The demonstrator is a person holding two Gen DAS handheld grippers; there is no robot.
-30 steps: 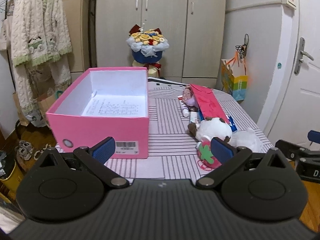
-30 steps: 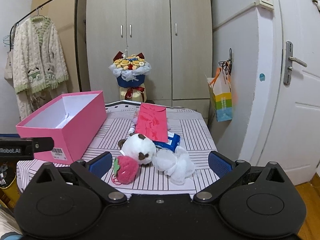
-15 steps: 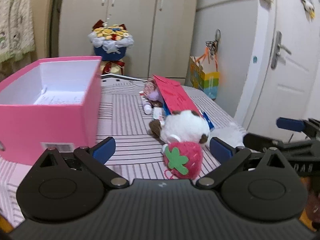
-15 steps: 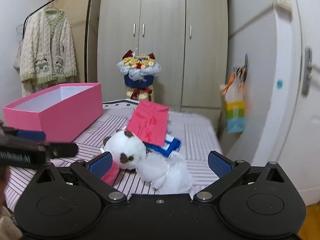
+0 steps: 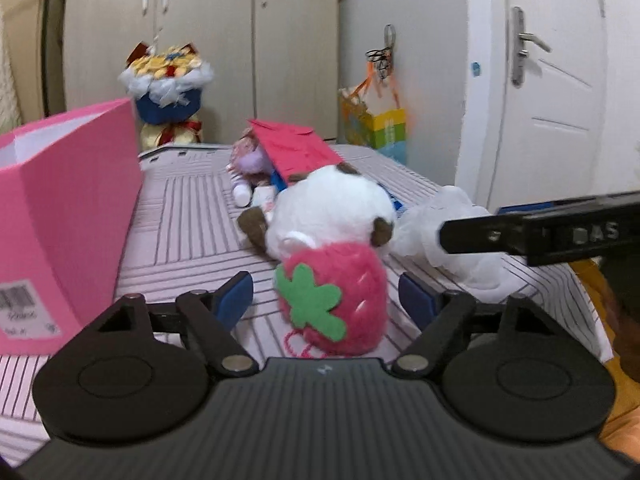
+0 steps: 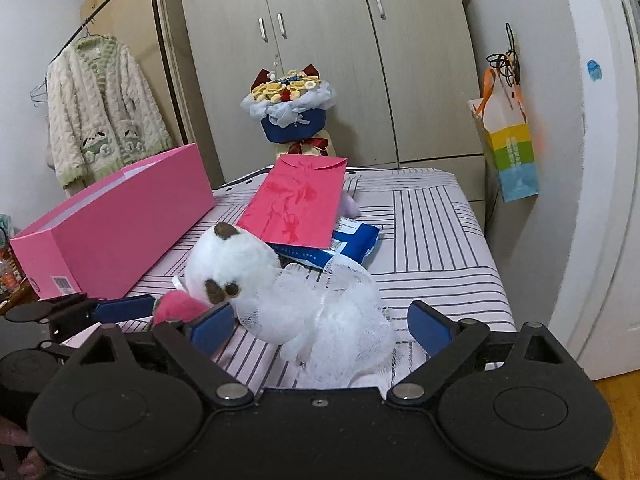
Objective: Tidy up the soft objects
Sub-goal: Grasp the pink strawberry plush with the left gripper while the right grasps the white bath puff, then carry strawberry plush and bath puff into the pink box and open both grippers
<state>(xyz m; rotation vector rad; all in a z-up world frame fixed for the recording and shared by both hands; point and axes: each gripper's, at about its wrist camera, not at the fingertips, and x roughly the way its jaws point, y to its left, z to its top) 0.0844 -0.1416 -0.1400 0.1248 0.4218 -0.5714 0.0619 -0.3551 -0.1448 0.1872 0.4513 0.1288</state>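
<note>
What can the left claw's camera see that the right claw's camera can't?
Only the left view shows the strawberry's green leaf, the door handle and a small purple doll beside the red envelope.

Only the right view shows the woolly cardigan on its rack and the blue packet in full.

Both show the pink box, the white plush, the white mesh puff, the bouquet and the hanging paper bag.

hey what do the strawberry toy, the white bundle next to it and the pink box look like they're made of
Strawberry toy: fuzzy pink plush with a flat green felt leaf, judging by the nap. White bundle: sheer mesh or netting, gathered like a bath pouf; its weave shows. Pink box: matte cardboard, probably, with crisp folded edges and a barcode label.
</note>
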